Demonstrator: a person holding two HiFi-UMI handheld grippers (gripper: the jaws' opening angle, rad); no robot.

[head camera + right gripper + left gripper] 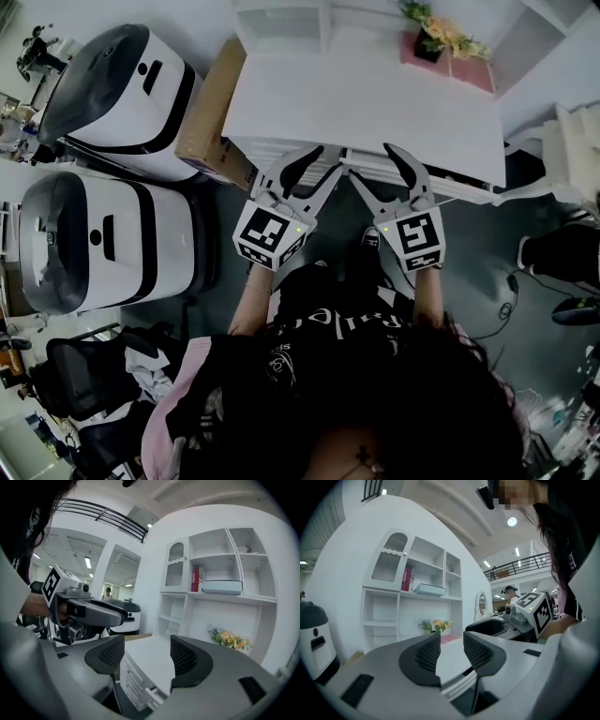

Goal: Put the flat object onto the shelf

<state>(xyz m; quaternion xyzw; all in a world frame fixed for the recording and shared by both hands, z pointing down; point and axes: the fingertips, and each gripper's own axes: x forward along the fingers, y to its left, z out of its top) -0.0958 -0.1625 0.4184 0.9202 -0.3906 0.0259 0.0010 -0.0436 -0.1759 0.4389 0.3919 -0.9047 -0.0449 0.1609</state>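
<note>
So the desk (366,112) sits dead centre, shelf unit (399,616) along its far edge, flowers (441,36) on the desk's far right. A cardboard box (211,108) is against its left side. Further left there's a far machine (117,89) and a near machine (94,239). Up on the shelf unit, a flat box (429,589) lies just right of a book (407,579).

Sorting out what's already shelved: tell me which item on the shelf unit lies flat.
The pale teal box, lying flat in the middle compartment of the white shelf unit. The red book just left of it stands upright.

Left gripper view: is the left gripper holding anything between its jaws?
No, the left gripper has its jaws apart, with only the white desk showing through the gap.
</note>
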